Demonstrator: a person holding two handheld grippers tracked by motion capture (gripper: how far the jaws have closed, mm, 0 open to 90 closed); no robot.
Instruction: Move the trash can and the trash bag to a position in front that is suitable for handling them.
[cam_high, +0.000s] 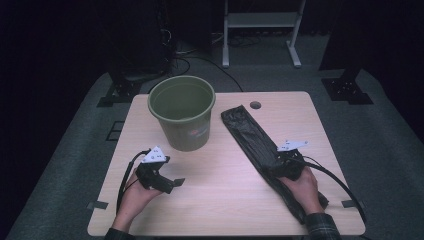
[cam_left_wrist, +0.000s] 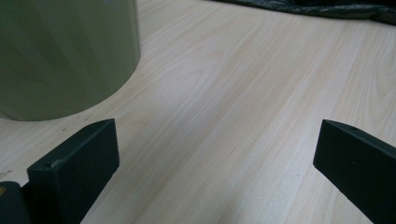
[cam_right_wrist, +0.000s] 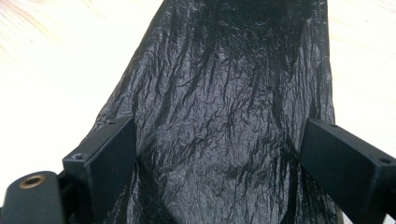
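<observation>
In the high view, nearest the camera, the person's two forearms come in from six o'clock. The left hand (cam_high: 134, 192) rests low on the table (cam_high: 225, 200) at about seven o'clock, wrist bent inward, holding the left gripper (cam_high: 176, 183) so it aims toward three o'clock, with its jaws spread apart over bare wood. The right hand (cam_high: 302, 189) sits at about four o'clock, knuckles up, pressing the right gripper (cam_high: 280, 164) down on the black bag (cam_high: 247, 131), which lies flat as a long strip running from twelve o'clock toward five o'clock. The green bucket (cam_high: 182, 112) stands upright at eleven o'clock, well apart from the bag.

In the left gripper view, both jaws stand wide with only wood between them; the bucket wall (cam_left_wrist: 60, 51) rises at ten o'clock and the bag's edge (cam_left_wrist: 327, 8) lies at one o'clock.

In the right gripper view, the jaws stand apart on either side of the crinkled bag (cam_right_wrist: 224, 116), which spans the gap between them
</observation>
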